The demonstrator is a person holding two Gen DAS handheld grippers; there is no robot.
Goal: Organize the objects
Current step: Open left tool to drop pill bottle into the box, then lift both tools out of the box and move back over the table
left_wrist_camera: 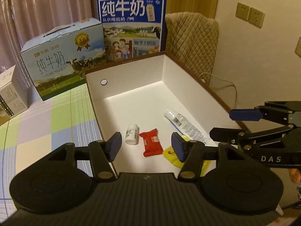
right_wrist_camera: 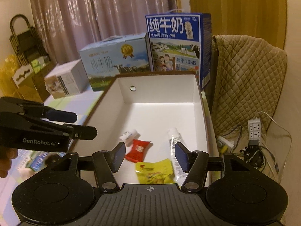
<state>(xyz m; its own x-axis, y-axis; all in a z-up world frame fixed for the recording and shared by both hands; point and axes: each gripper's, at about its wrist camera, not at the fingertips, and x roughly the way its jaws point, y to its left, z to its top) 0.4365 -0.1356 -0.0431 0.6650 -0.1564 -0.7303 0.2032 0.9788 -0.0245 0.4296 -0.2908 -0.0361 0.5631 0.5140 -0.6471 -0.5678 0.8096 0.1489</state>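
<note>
A white open box [left_wrist_camera: 131, 69] [right_wrist_camera: 160, 94] lies on the checked cloth. Inside it rest a small white bottle [left_wrist_camera: 131, 133] [right_wrist_camera: 129, 134], a red snack packet [left_wrist_camera: 152, 142] [right_wrist_camera: 138, 149], a yellow packet [left_wrist_camera: 172, 155] [right_wrist_camera: 154, 172] and a white tube [left_wrist_camera: 185, 125] [right_wrist_camera: 175, 150]. My left gripper [left_wrist_camera: 146, 146] hovers open above the box's near end, nothing between its fingers. My right gripper [right_wrist_camera: 150, 156] also hangs open and empty over the near end, above the yellow packet. Each gripper shows in the other's view, the right gripper [left_wrist_camera: 235, 124] at the box's right rim, the left gripper [right_wrist_camera: 82, 124] at its left rim.
Two milk cartons stand behind the box, a pale blue one [left_wrist_camera: 62, 60] [right_wrist_camera: 114, 60] and a dark blue one [left_wrist_camera: 131, 26] [right_wrist_camera: 176, 41]. A small white carton [left_wrist_camera: 11, 92] [right_wrist_camera: 64, 79] sits left. A quilted chair back [left_wrist_camera: 190, 45] [right_wrist_camera: 248, 82] and a power strip [right_wrist_camera: 254, 130] with cables are right.
</note>
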